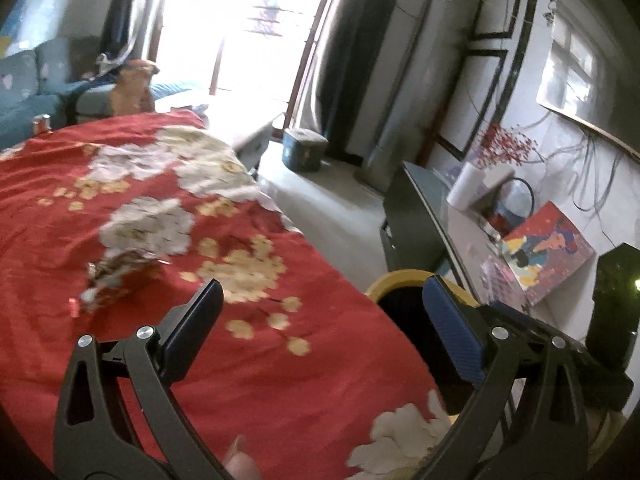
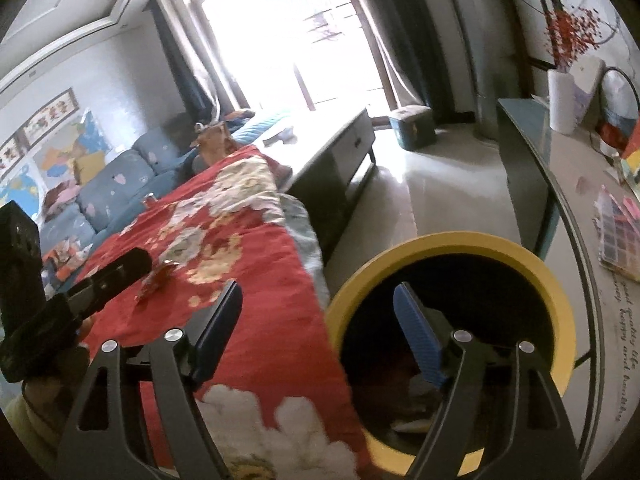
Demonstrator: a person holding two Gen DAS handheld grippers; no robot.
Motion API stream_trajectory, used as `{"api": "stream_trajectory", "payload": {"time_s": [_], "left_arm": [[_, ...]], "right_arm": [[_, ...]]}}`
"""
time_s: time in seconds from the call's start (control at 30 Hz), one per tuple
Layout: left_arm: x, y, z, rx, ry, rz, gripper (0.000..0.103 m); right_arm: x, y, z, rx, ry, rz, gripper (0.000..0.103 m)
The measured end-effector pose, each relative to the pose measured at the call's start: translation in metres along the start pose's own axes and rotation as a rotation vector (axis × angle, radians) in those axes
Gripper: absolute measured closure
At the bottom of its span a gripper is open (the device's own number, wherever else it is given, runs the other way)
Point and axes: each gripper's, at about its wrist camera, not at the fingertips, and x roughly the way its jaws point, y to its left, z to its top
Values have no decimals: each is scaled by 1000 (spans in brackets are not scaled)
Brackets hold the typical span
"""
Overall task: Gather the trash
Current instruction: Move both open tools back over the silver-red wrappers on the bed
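Both claws stand wide with nothing between their fingers. The left claw (image 1: 320, 312) hangs over the red flowered cloth (image 1: 120, 240) on the surface, near its right edge, and a crumpled wrapper (image 1: 120, 276) lies on the cloth just ahead of it to the left. The right claw (image 2: 320, 312) spans the cloth's right edge and the mouth of the yellow-rimmed bin (image 2: 460, 248), which stands just beside the surface; pale scraps (image 2: 412, 424) lie inside
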Motion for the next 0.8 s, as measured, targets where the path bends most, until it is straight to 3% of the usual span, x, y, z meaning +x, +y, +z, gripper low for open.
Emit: {"api": "stream_trajectory", "payload": {"time_s": [0.4,0.8], "left_arm": [[-32,53,6,-45,-84,132,11],[-54,109,10,-125,-109,210,11]], "right_arm": [[11,59,-9,-105,15,68,19],[38,117,-17,-186,65,136,19]]}}
